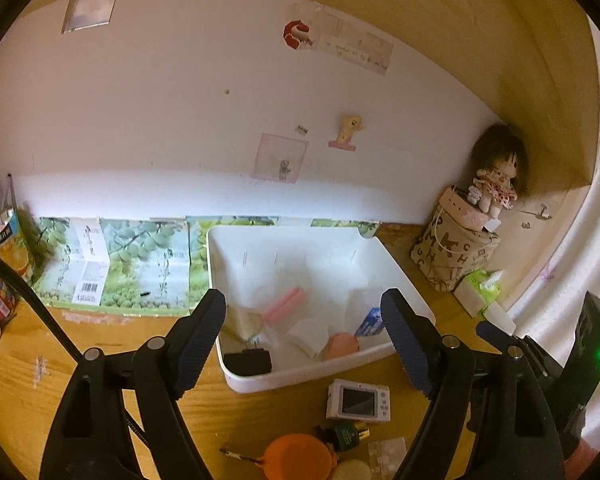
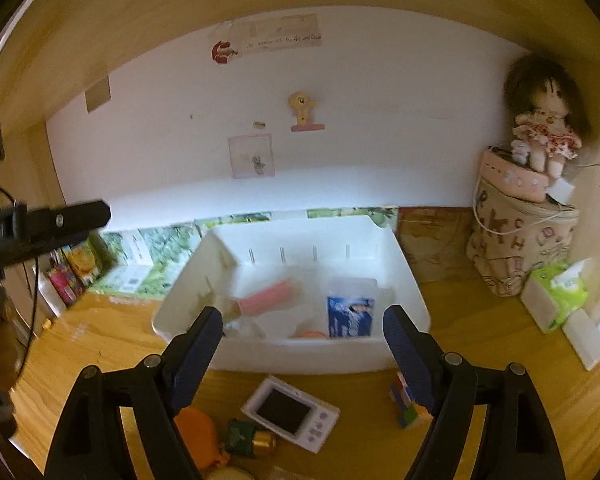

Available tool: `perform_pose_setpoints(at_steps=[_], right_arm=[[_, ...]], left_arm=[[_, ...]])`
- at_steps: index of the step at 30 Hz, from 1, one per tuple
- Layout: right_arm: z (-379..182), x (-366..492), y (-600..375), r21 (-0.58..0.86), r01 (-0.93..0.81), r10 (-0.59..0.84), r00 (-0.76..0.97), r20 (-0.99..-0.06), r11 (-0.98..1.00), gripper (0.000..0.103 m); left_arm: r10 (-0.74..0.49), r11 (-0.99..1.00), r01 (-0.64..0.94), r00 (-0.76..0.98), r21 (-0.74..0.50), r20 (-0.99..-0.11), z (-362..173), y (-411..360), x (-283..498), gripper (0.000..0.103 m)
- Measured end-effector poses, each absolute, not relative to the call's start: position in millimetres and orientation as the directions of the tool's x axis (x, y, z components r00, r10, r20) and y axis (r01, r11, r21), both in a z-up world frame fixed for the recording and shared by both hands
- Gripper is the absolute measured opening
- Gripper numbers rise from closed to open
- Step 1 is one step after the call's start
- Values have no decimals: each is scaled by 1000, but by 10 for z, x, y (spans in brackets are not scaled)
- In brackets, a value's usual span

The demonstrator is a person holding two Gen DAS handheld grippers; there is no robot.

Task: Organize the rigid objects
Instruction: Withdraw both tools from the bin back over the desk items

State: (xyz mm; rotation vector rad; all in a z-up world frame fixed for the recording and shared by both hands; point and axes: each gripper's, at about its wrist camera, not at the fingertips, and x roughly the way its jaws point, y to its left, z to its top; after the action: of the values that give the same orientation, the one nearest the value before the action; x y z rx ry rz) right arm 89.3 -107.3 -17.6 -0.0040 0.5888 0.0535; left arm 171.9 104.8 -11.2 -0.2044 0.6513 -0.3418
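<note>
A white plastic bin [image 1: 396, 268] [image 2: 404, 272] stands on the wooden desk and holds a pink stick [image 1: 286, 304] [image 2: 268, 294], a black charger [image 1: 248, 362], a blue-and-white pack [image 2: 350, 316] [image 1: 370, 322] and white pieces. In front of it lie a small white camera [image 1: 358, 400] [image 2: 290, 408], a green-and-gold bottle [image 1: 346, 436] [image 2: 250, 438], an orange round pouch [image 1: 298, 458] [image 2: 194, 428] and a puzzle cube [image 2: 408, 410]. My left gripper [image 1: 304, 336] is open and empty above the bin's near edge. My right gripper [image 2: 304, 344] is open and empty, just short of the bin.
A letter-print bag [image 1: 448, 252] [image 2: 516, 244] with a doll [image 1: 496, 184] [image 2: 544, 132] on top stands in the right corner beside a tissue pack [image 1: 482, 284] [image 2: 560, 292]. Juice cartons and pens [image 1: 4, 240] stand at the left. The other gripper shows at the right edge [image 1: 540, 360].
</note>
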Motion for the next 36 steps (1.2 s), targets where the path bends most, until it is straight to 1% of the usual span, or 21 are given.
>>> perform_pose_setpoints(at_steps=[8, 13, 16, 20, 29, 36], right_arm=[[-271, 719, -1182, 99, -27, 80, 807, -585, 995, 83], [-322, 645, -1163, 24, -33, 41, 803, -594, 999, 83], [-385, 572, -1152, 0, -53, 42, 797, -603, 999, 83], [-488, 499, -1139, -9, -80, 56, 775, -630, 997, 83], [-687, 433, -1111, -9, -140, 97, 730, -676, 990, 83], [-876, 404, -1046, 0, -152, 105, 681, -725, 988, 83]], left_arm=[[-371, 926, 240, 722, -292, -584, -172, 1026, 1635, 83], [-365, 929, 238, 705, -282, -608, -206, 994, 1578, 83], [-357, 933, 234, 689, -273, -631, -251, 968, 1545, 83], [-347, 937, 213, 652, -276, -674, -350, 954, 1524, 83], [-342, 939, 171, 504, -297, -793, -697, 917, 1557, 84], [-347, 938, 162, 380, -308, -858, -1001, 889, 1587, 86]])
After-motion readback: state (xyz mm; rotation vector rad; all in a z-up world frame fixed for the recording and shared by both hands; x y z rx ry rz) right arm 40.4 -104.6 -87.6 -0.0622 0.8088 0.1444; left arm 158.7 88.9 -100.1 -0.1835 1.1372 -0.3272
